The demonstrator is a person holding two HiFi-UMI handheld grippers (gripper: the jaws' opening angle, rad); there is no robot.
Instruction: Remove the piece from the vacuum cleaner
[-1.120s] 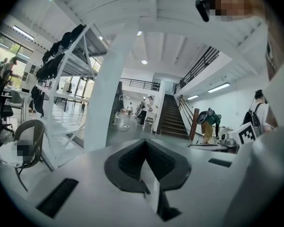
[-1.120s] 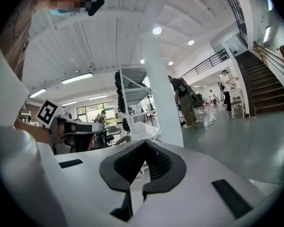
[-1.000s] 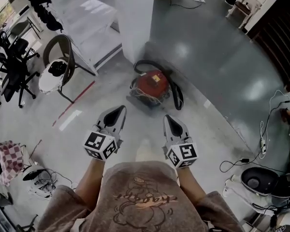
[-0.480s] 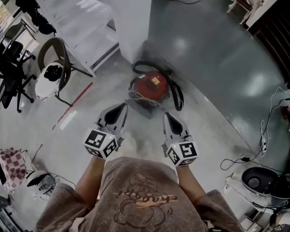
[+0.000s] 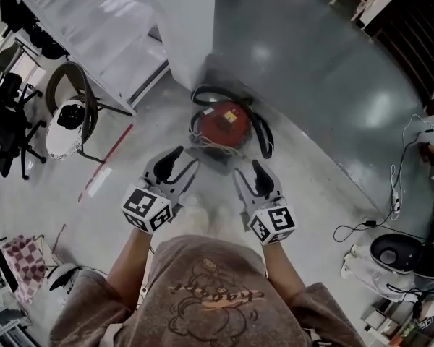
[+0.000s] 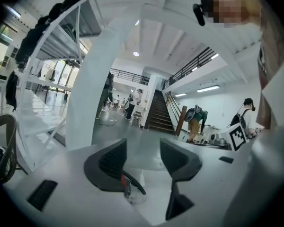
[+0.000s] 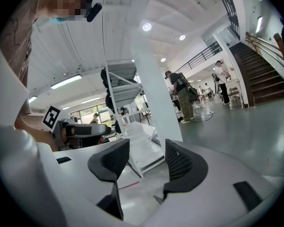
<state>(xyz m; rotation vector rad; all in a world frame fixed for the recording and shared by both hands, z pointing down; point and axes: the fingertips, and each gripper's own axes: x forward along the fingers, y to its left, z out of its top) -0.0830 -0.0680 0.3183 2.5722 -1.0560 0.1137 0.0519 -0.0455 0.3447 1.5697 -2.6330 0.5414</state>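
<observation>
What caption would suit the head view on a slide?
Red vacuum cleaner ahead; left gripper and right gripper empty, jaws just opening.

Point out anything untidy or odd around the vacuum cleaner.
The red vacuum cleaner sits on the floor by the white pillar. Its black hose curls loosely round it and a pale cord lies tangled across its front, not wound up. No damage shows.

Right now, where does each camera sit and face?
Head view: on the head, steeply down at the vacuum cleaner; shows left gripper, right gripper, forearms.
Left gripper view: on that gripper, facing the stairs; its jaws, just opened, empty.
Right gripper view: likewise, facing the pillar; jaws just opened, empty.
Shared: pillar in all three.
</observation>
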